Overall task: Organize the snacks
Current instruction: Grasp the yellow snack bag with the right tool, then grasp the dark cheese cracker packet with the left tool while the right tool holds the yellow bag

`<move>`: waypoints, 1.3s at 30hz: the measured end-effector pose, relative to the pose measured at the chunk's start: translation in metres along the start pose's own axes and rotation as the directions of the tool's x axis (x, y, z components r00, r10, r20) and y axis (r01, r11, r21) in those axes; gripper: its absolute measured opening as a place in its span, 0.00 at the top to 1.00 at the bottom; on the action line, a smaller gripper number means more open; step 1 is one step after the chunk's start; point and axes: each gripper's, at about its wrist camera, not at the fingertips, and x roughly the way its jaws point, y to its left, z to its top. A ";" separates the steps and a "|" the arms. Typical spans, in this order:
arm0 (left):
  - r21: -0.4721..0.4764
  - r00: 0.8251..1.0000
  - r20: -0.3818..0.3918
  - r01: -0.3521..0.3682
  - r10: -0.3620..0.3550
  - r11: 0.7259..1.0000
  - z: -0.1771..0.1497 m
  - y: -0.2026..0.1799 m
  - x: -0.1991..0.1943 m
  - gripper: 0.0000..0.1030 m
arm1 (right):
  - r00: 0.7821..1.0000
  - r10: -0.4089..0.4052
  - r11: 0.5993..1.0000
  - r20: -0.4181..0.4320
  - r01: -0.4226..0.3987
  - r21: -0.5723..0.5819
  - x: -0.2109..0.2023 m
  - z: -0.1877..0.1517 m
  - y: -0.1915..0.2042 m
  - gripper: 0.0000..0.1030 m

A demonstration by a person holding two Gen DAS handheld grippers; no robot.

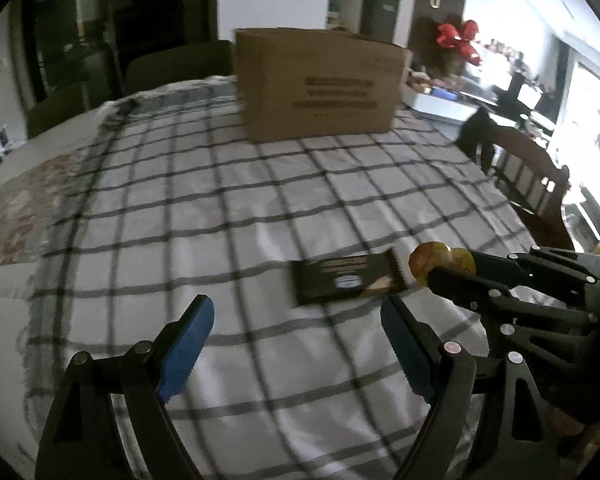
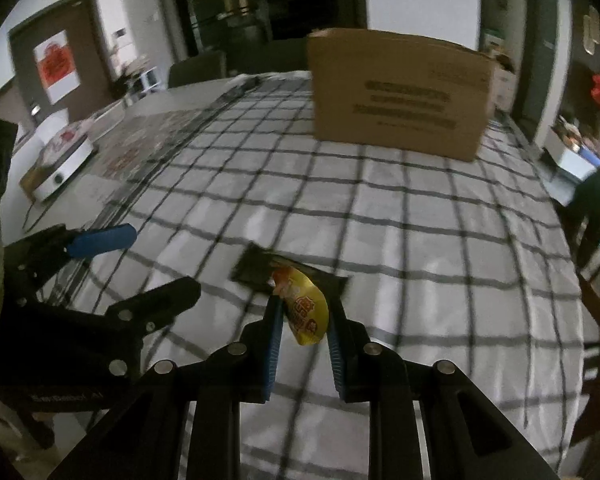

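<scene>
My right gripper (image 2: 305, 307) is shut on a small yellow snack packet (image 2: 306, 310), held just above the checked tablecloth. It also shows in the left wrist view, the packet (image 1: 440, 262) at the tips of the right gripper (image 1: 436, 270). A dark brown snack bar (image 1: 346, 280) lies flat on the cloth, just in front of the packet; in the right wrist view the bar (image 2: 256, 268) is partly hidden behind it. My left gripper (image 1: 296, 322) is open and empty, close to the near side of the bar. A cardboard box (image 1: 320, 84) stands at the far side of the table (image 2: 400, 92).
The table wears a white cloth with dark checks (image 1: 220, 200), with a floral runner (image 1: 24, 204) on the left. A white round appliance (image 2: 66, 156) sits at the far left. Wooden chairs (image 1: 528, 176) stand along the right edge. A white tray of items (image 1: 440, 96) sits behind the box.
</scene>
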 end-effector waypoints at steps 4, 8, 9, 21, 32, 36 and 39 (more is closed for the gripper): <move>-0.003 0.997 -0.029 0.067 -0.067 0.998 0.004 -0.012 0.016 0.17 | 0.999 -0.036 0.997 0.002 0.036 0.069 -0.003 -0.007 -0.019 0.78; -0.006 0.992 -0.065 0.106 -0.106 0.994 0.008 -0.021 0.033 0.16 | 0.999 -0.053 0.992 -0.009 0.054 0.117 -0.002 -0.011 -0.034 0.78; -0.006 0.991 -0.075 0.109 -0.109 0.994 0.008 -0.023 0.037 0.16 | 0.998 -0.058 0.991 -0.007 0.058 0.123 -0.002 -0.013 -0.037 0.78; 0.000 0.991 -0.123 0.058 -0.057 0.998 0.016 -0.039 0.073 0.12 | 0.994 -0.108 0.981 0.003 0.107 0.160 0.006 -0.014 -0.064 0.78; 0.002 0.995 -0.101 -0.013 0.013 1.000 0.017 -0.039 0.080 0.20 | 0.996 -0.090 0.981 -0.001 0.089 0.171 0.015 -0.013 -0.065 0.78; -0.012 0.997 -0.071 0.010 -0.011 1.000 0.015 -0.035 0.075 0.36 | 0.996 -0.089 0.982 0.000 0.088 0.167 0.016 -0.012 -0.063 0.78; -0.011 0.998 -0.064 0.017 -0.018 1.000 0.014 -0.037 0.073 0.40 | 0.997 -0.083 0.982 0.000 0.082 0.168 0.016 -0.011 -0.063 0.78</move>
